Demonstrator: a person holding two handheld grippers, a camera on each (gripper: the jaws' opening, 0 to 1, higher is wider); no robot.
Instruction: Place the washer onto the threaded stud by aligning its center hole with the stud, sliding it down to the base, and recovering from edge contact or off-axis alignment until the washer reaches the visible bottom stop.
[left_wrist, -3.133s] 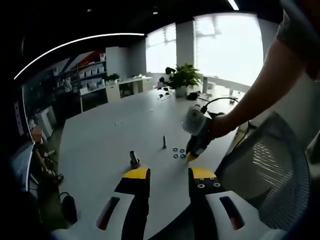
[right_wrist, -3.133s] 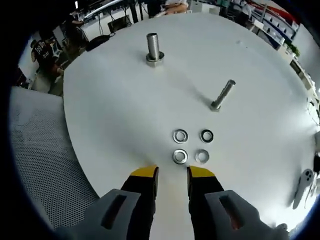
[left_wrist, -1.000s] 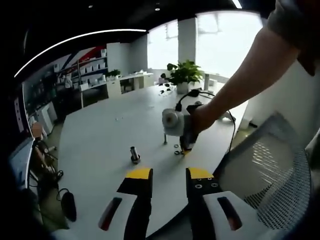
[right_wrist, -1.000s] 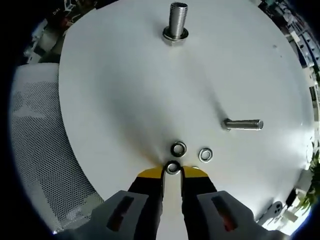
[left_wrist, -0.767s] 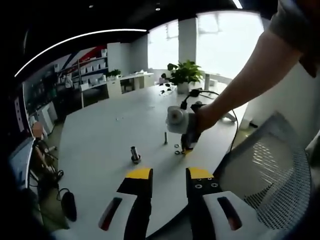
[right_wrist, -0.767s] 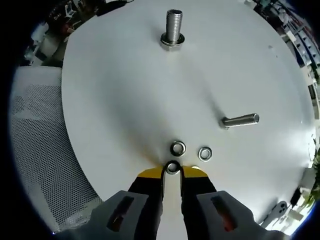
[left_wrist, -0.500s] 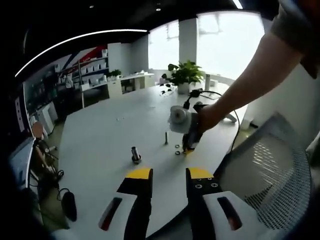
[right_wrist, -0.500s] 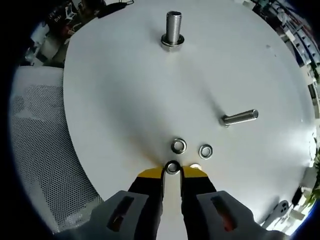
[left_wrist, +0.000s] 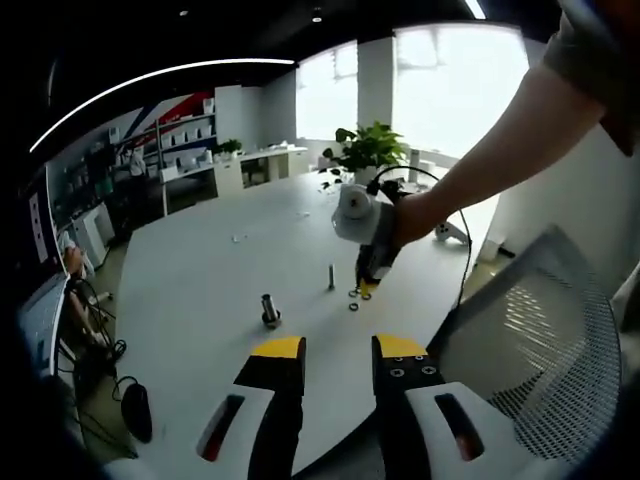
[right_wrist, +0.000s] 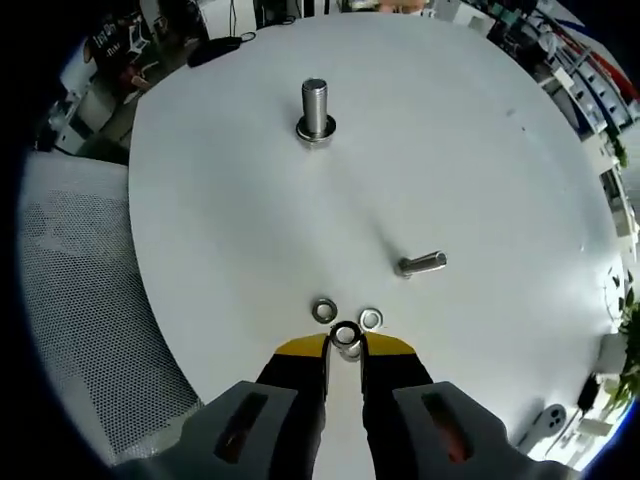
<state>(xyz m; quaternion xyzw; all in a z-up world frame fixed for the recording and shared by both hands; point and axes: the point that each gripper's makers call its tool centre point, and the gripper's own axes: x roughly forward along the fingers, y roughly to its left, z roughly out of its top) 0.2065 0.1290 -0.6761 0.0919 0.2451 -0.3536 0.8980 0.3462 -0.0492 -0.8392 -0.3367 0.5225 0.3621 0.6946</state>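
My right gripper (right_wrist: 346, 338) is shut on a small metal washer (right_wrist: 346, 333), pinched edge-on between the yellow fingertips and held above the white table (right_wrist: 220, 220). Two more washers (right_wrist: 323, 310) (right_wrist: 371, 319) lie on the table just beyond it. A thick threaded stud (right_wrist: 316, 110) stands upright at the far side, and a thin stud (right_wrist: 422, 264) stands nearer, to the right. In the left gripper view my left gripper (left_wrist: 338, 350) stands open and empty at the table's near edge. There the right gripper (left_wrist: 366, 287) hangs over the loose washers (left_wrist: 354, 300), between the thin stud (left_wrist: 331, 277) and thick stud (left_wrist: 269, 310).
A mesh office chair (right_wrist: 70, 300) sits by the table edge, also seen at the right as the chair (left_wrist: 560, 340). A potted plant (left_wrist: 368, 150) and cables stand at the table's far end. A person's arm (left_wrist: 500, 150) reaches in from the right.
My right gripper has risen off the table with the washer, so the studs and loose washers look smaller and farther away. The left gripper has stayed where it was.
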